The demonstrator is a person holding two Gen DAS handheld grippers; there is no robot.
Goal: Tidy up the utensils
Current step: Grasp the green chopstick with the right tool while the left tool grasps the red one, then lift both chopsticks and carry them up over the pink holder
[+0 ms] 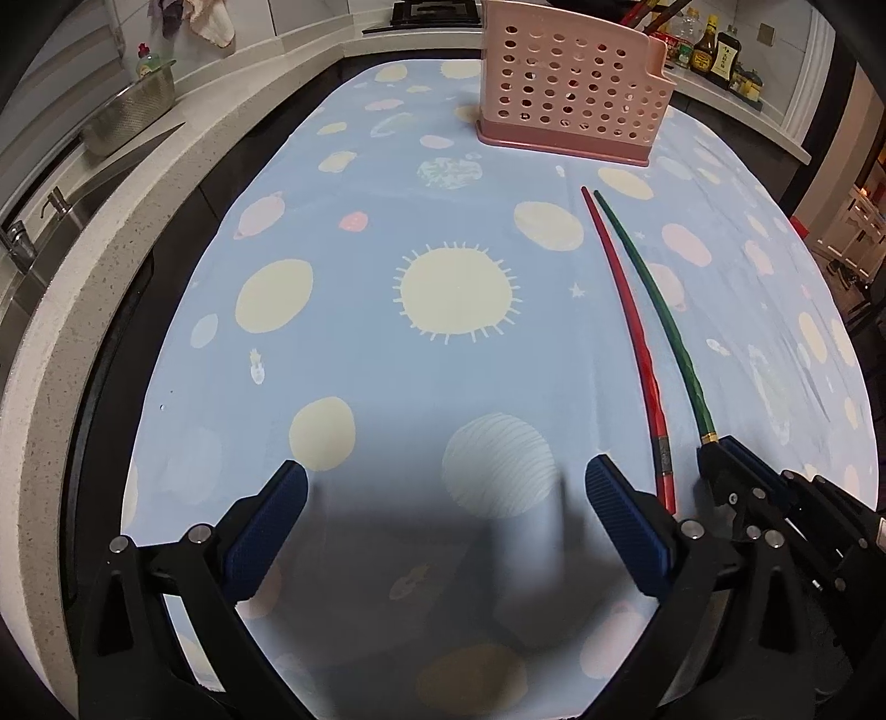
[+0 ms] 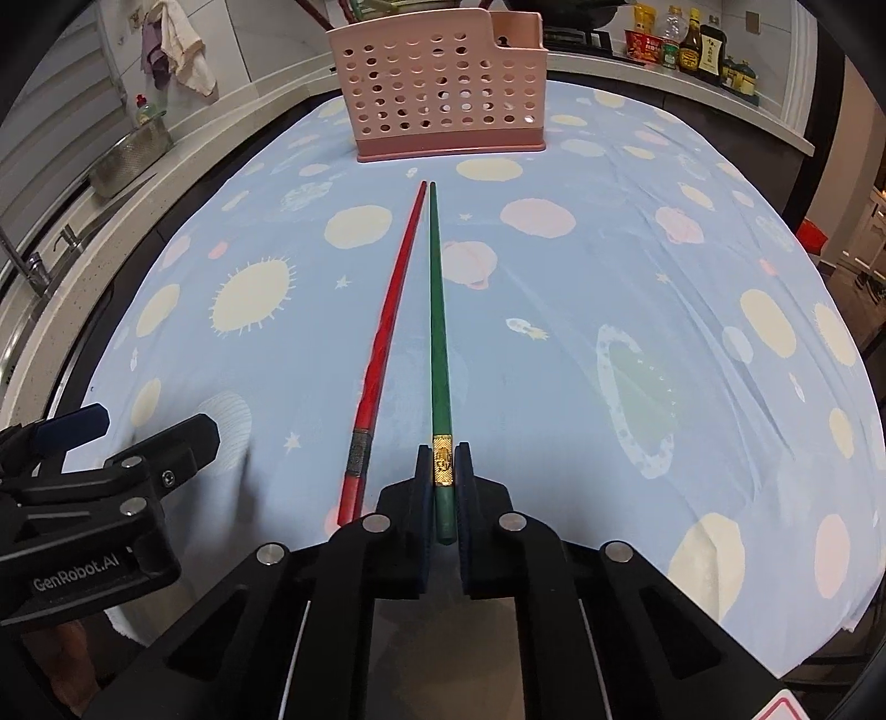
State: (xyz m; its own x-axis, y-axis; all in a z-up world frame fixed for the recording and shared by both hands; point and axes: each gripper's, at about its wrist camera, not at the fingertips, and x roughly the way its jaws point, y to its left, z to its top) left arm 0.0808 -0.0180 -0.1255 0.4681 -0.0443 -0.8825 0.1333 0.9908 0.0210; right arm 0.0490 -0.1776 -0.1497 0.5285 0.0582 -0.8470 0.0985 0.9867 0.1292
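A kitchen counter runs round the back and left, and in front of me a table is spread with a pale blue cloth (image 1: 387,360) printed with suns and planets. Far across the cloth stands the pink perforated utensil holder (image 2: 443,105), upright on its base, with bottles (image 2: 698,50) lined up on the counter behind it to the right and a steel colander (image 1: 130,111) on the counter to its left.

Two chopsticks lie on the cloth short of the holder, their thin tips pointing at it and nearly meeting just in front of its base. The red chopstick (image 2: 387,327) lies flat and free, to the left of the green chopstick (image 2: 437,310).

My right gripper (image 2: 443,471) has its blue pads pressed against the thick end of the green chopstick, at its gold band, on the side farthest from the holder; the butt end sticks back between my fingers.

My left gripper (image 1: 443,487) hangs over bare cloth left of the red chopstick, its fingers spread wide with nothing between them. Its right fingertip (image 1: 609,476) sits just beside the red chopstick's banded end.
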